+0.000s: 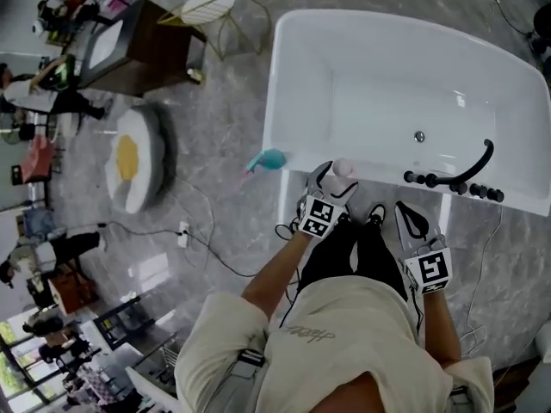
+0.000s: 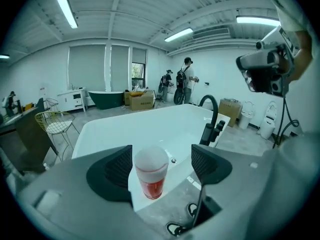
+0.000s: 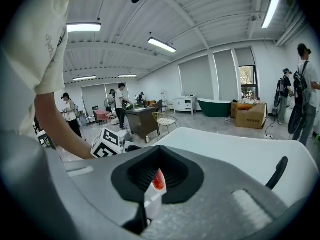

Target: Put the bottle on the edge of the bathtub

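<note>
A small bottle (image 1: 343,169) with a frosted white cap and red liquid stands upright on the near rim of the white bathtub (image 1: 297,84). My left gripper (image 1: 336,179) is open, its two dark pads on either side of the bottle (image 2: 151,174) without pressing on it. In the left gripper view the gripper (image 2: 161,165) brackets the bottle, with clear gaps on both sides. My right gripper (image 1: 408,213) hangs to the right, off the tub's rim, shut with nothing held. Through the narrow slit of the right gripper (image 3: 157,171), a sliver of the red bottle (image 3: 158,180) shows.
A black faucet with several knobs (image 1: 469,175) sits on the rim to the right. On the marble floor lie a teal object (image 1: 269,159), an egg-shaped cushion (image 1: 133,157), cables and a power strip (image 1: 182,231). A wire chair (image 1: 211,7) and a desk (image 1: 129,50) stand at left.
</note>
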